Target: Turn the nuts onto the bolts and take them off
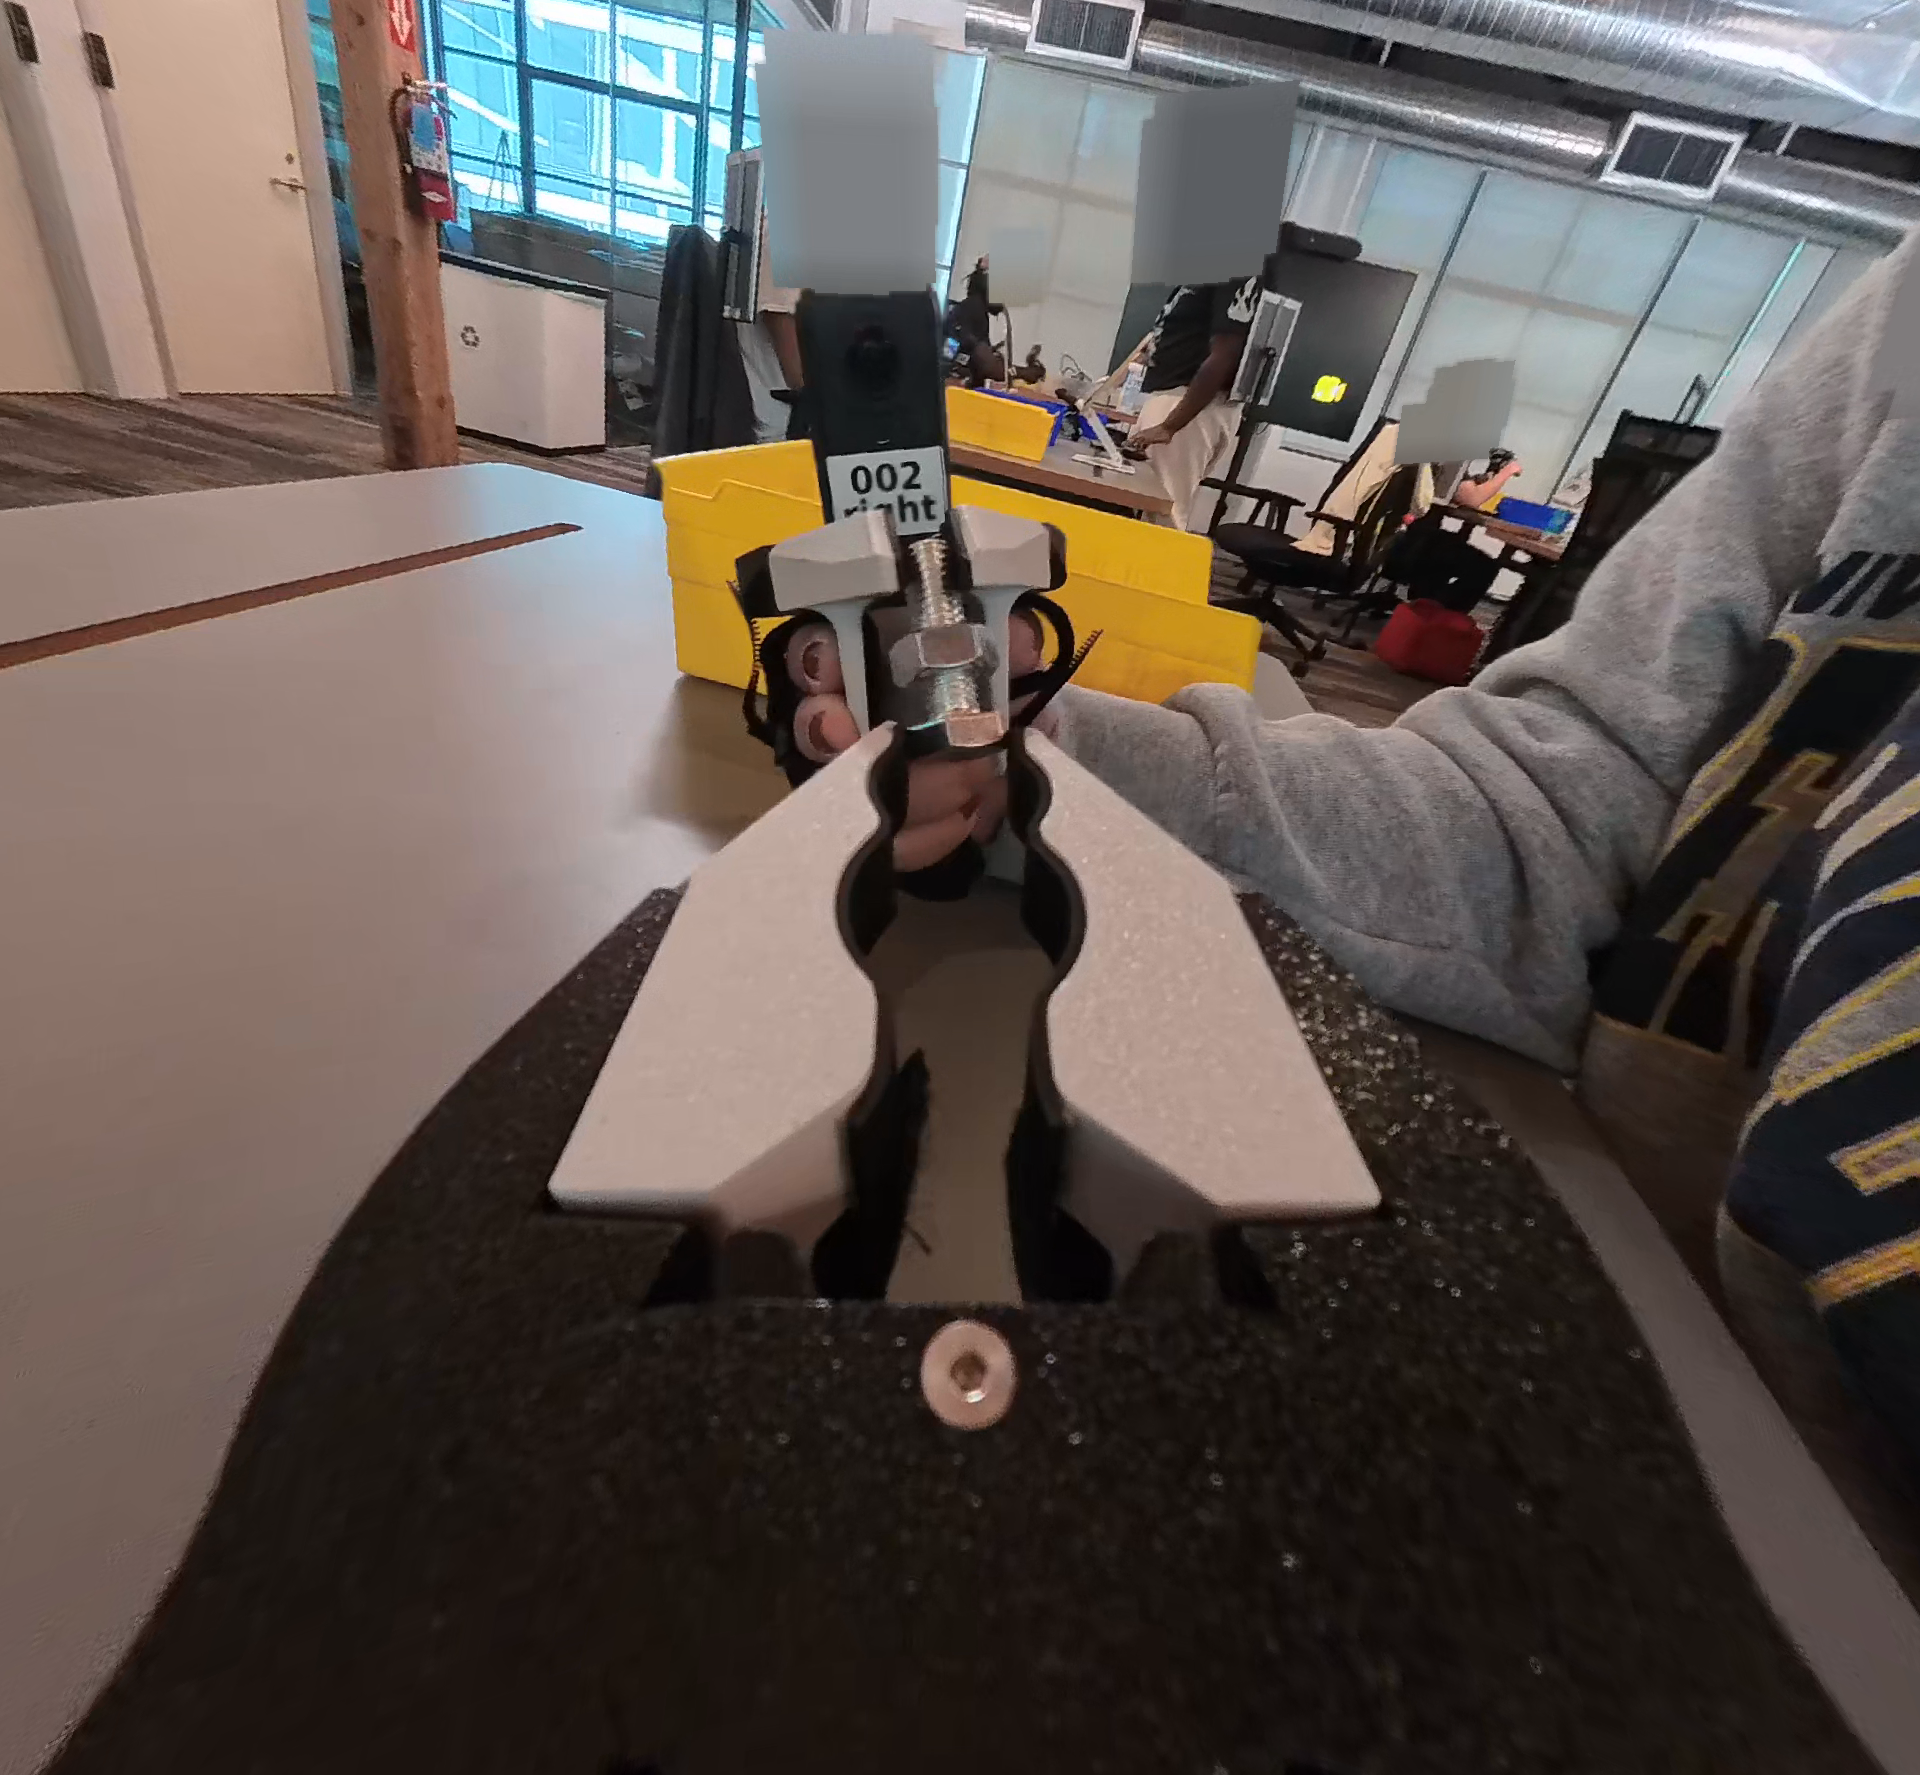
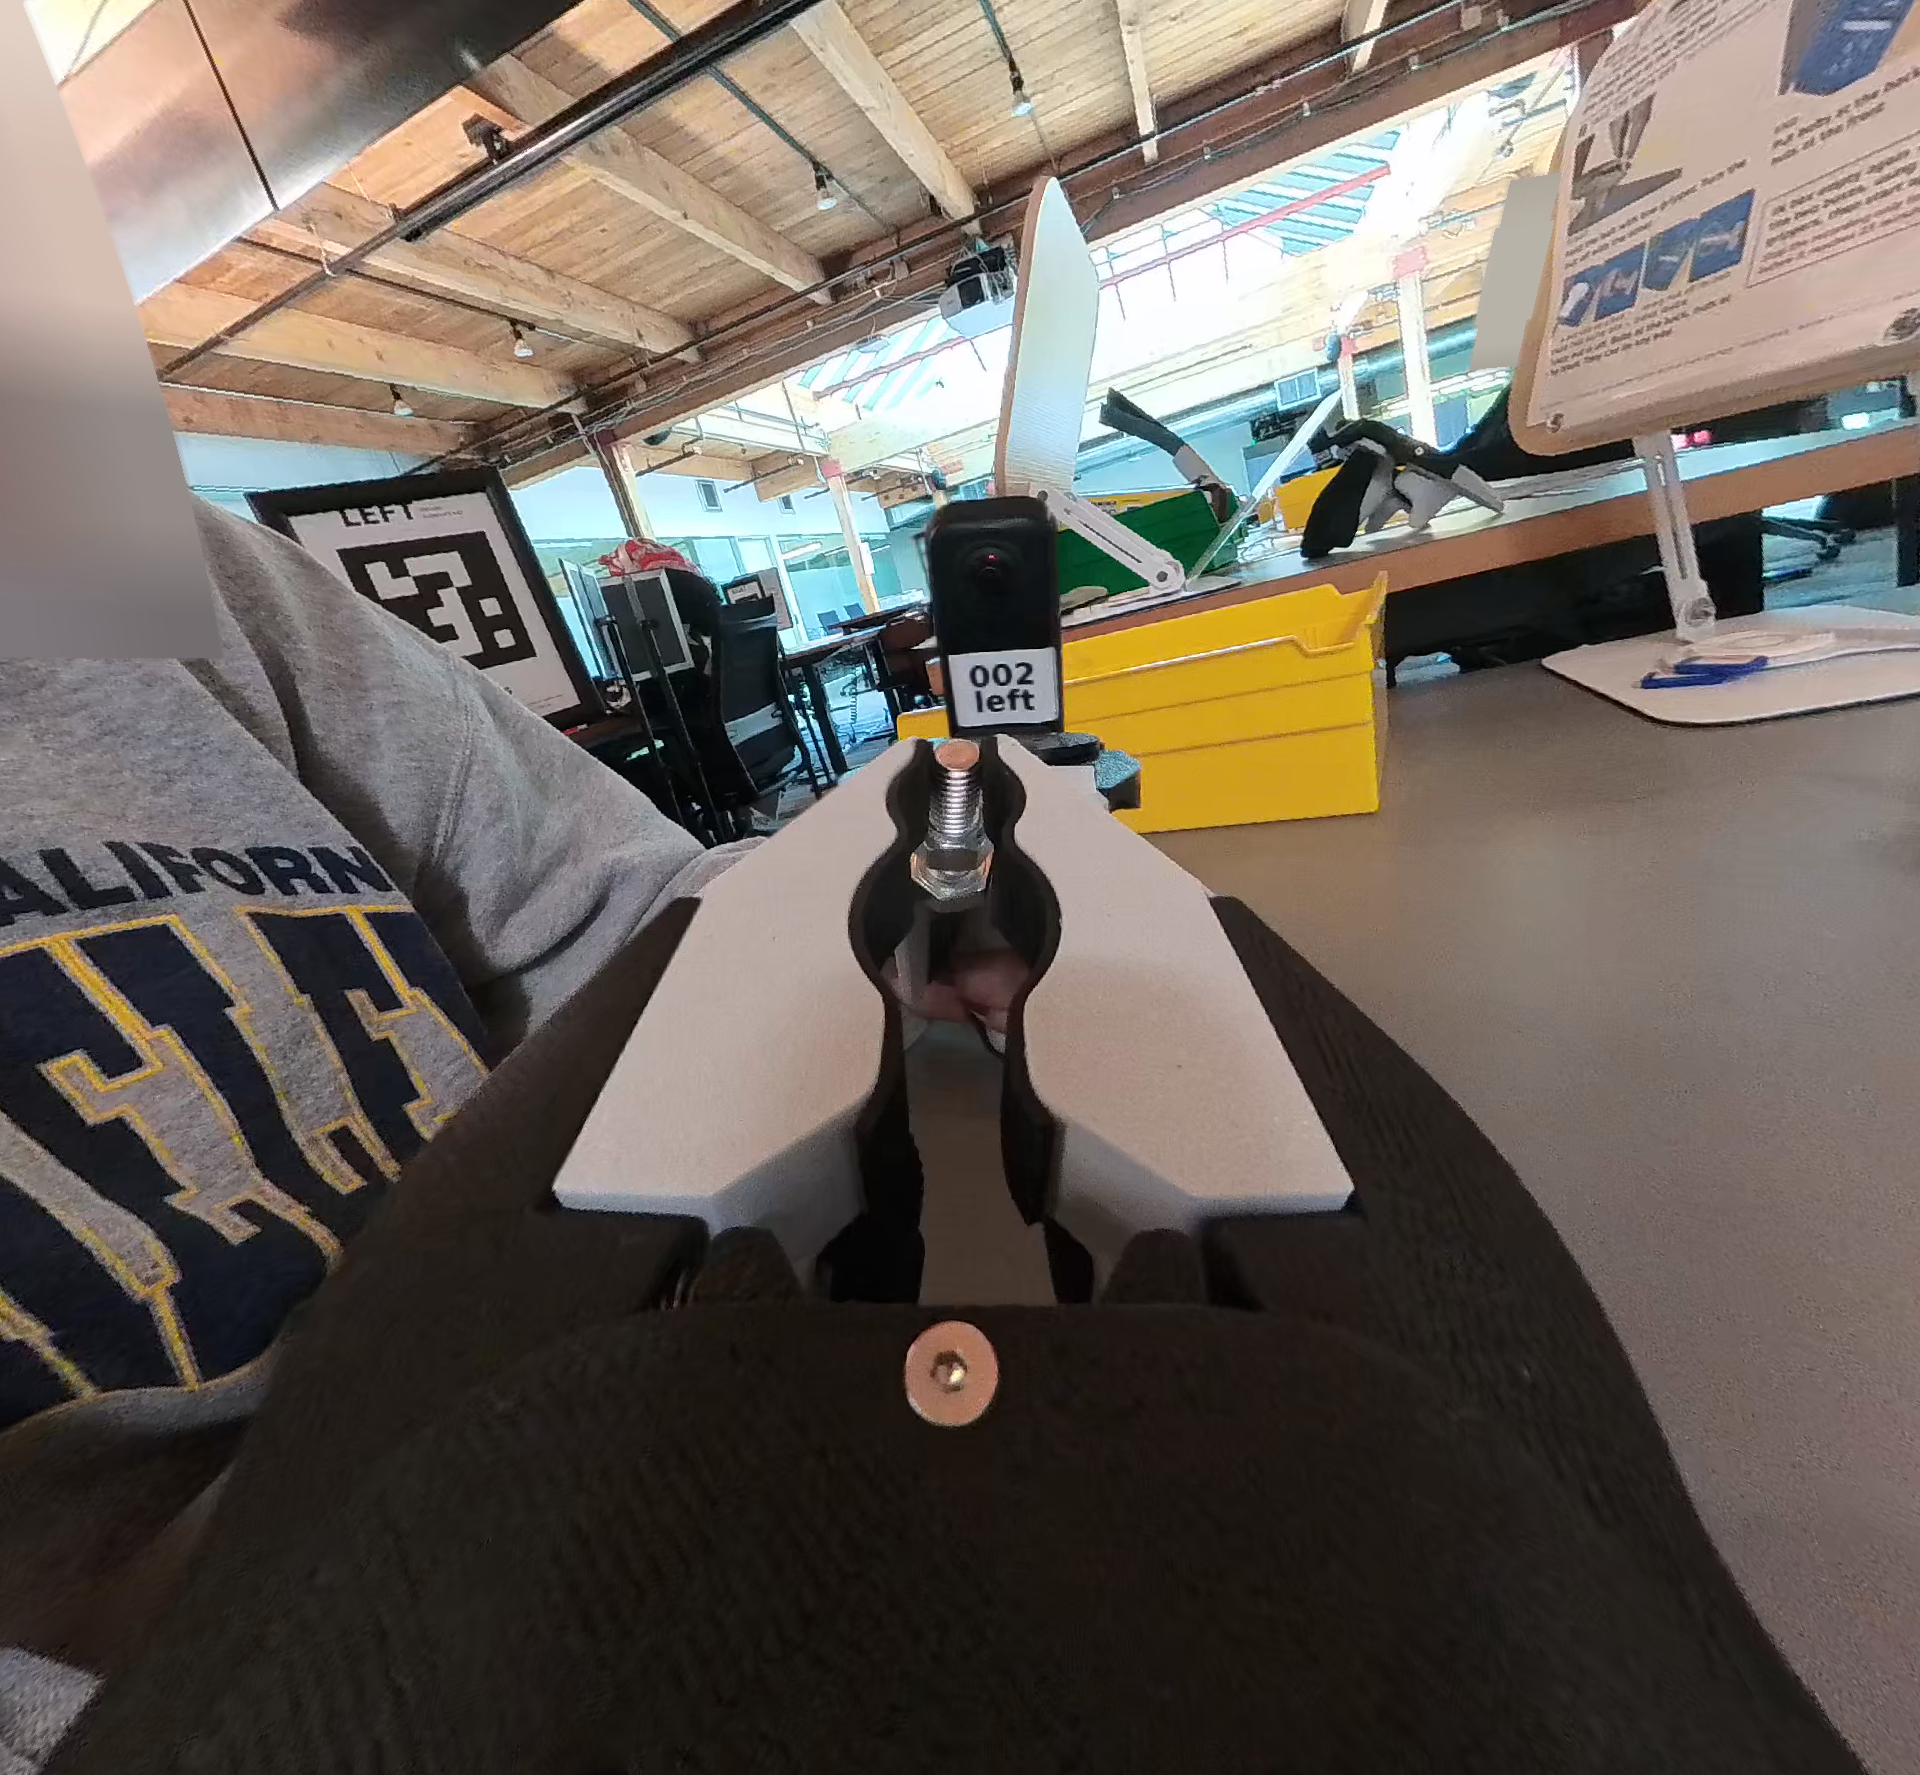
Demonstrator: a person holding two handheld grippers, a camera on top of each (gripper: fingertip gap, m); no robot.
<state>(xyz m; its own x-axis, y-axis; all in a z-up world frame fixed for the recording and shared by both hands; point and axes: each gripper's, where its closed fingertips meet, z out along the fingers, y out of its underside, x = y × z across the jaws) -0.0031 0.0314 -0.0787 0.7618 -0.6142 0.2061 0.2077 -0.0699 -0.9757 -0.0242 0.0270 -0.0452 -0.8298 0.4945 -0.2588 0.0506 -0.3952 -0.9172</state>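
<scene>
A silver bolt [image 1: 928, 572] stands between my two grippers above the table, with a hex nut [image 1: 940, 653] partway along its thread. My left gripper [image 1: 951, 738] is shut on the hex head at the bolt's lower end. My right gripper [image 1: 928, 536] faces it, with its tips shut on the threaded end. In the right wrist view the right gripper [image 2: 958, 759] pinches the bolt [image 2: 956, 800] near its end. The nut [image 2: 948, 868] sits in the wider hollow between the fingers, apart from the pads. The left gripper's fingers are hidden there; only its black camera [image 2: 992, 582] shows.
A yellow bin [image 1: 1143, 603] [image 2: 1247, 707] stands on the grey table [image 1: 312, 790] [image 2: 1558, 894] just behind the grippers. The person's grey sleeve [image 1: 1403, 790] reaches in from the right. An instruction board on a stand [image 2: 1714, 167] is at the far right. People work at tables beyond. The tips of both grippers are at nearly the same place.
</scene>
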